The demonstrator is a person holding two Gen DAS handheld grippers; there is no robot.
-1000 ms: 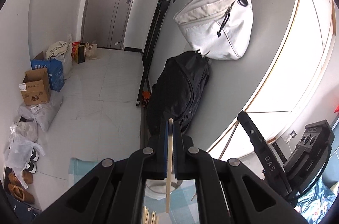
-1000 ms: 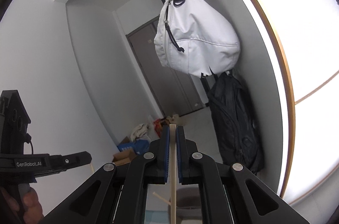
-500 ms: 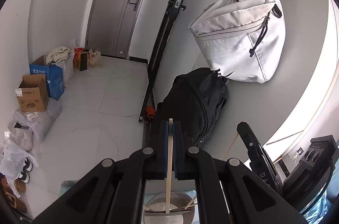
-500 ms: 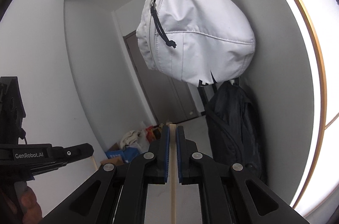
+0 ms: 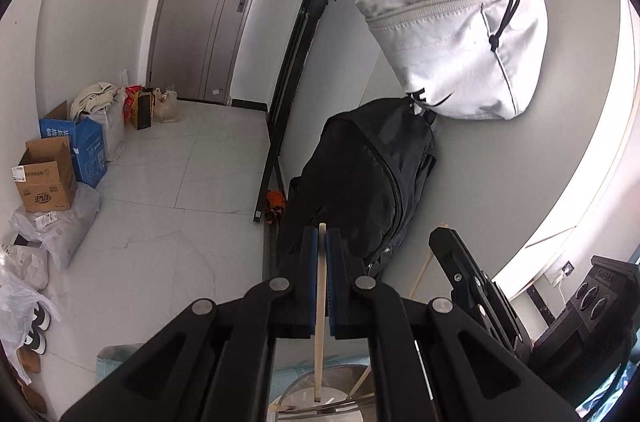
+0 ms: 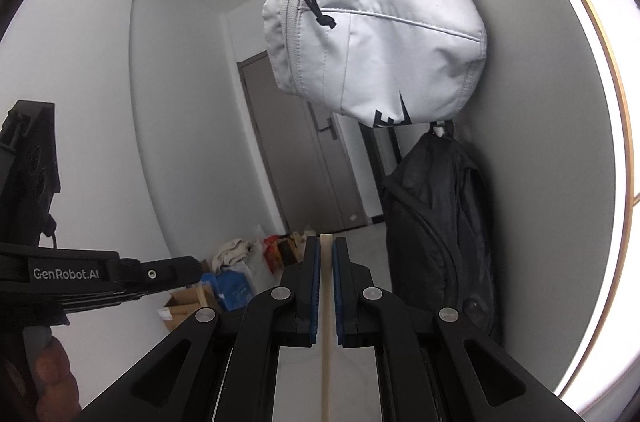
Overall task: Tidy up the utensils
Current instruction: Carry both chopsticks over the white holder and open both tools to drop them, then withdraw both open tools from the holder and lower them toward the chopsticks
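Both tongs lower than before: left tongs (image 5: 321, 242) clamp one chopstick (image 5: 319, 322), right tongs (image 6: 326, 250) another chopstick (image 6: 326, 302).

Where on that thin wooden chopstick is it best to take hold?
Probably near its upper end, from either flat side, as the left hand-held gripper does: the chopstick hangs upright, its lower tip over the metal container, so a high pinch leaves the length free to drop in.

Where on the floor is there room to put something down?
The pale tiled floor is bare in the middle, between the boxes and bags along the left wall and the black backpack on the right, up to the door. The left wall is crowded.
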